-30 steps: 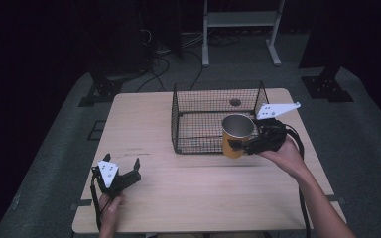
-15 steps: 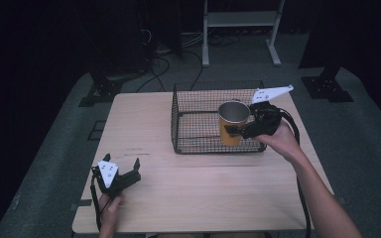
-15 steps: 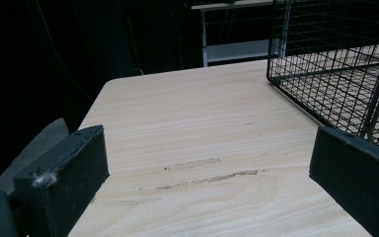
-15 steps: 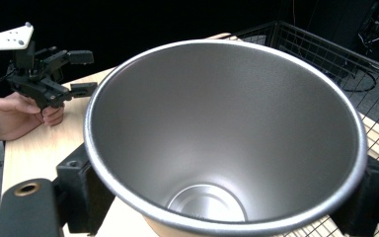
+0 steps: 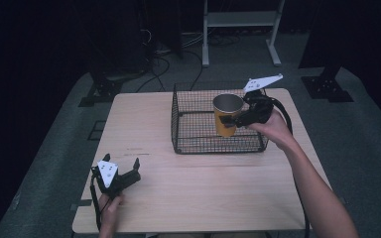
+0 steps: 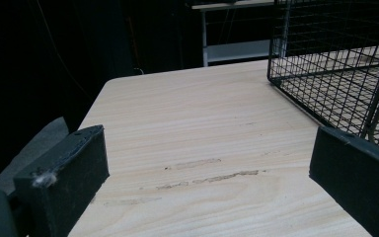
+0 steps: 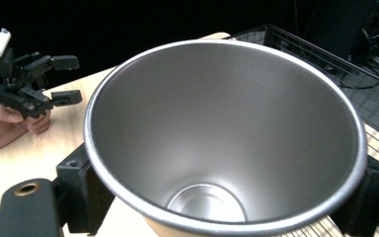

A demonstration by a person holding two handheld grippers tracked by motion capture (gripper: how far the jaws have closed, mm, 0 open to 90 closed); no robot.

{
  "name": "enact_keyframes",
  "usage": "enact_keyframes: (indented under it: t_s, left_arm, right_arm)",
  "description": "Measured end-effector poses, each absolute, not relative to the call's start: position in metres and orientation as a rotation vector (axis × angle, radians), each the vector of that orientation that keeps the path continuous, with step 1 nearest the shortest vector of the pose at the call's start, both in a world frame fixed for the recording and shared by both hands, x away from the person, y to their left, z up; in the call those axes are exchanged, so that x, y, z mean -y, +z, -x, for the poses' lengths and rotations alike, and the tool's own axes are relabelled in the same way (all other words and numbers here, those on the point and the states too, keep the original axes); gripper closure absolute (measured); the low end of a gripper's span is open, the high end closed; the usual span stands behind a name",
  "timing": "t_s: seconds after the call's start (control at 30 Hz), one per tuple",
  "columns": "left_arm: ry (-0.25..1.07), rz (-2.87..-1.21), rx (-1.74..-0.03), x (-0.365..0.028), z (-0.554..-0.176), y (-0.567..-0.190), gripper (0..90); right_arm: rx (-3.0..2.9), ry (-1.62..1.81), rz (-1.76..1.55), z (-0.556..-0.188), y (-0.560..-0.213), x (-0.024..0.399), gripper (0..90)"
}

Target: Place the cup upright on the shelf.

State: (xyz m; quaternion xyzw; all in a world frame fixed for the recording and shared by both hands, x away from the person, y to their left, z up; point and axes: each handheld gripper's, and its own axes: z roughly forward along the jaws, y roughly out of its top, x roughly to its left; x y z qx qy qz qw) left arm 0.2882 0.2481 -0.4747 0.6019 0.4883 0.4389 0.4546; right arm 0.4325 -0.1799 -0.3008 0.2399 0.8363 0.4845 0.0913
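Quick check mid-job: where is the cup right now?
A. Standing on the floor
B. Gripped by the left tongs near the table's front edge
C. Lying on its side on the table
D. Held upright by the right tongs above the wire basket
D: the right tongs clamp the cup upright over the wire basket.
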Motion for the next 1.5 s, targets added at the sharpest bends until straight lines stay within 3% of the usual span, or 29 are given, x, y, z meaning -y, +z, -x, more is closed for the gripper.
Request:
enact_keyframes:
  t_s: [0.83,1.5]
  left_arm:
    - [1.081,-1.482,-1.206,-0.249,-0.288,-0.475,0.8]
    - [1.081,-1.482,-1.199,-0.248,-0.288,-0.475,0.8]
  right_arm:
    - [-2.552,1.369,-0.749,-0.484,-0.309,0.155,13.9]
    - [-2.608,1.283,-0.825,-0.521,-0.344,0.122,13.8]
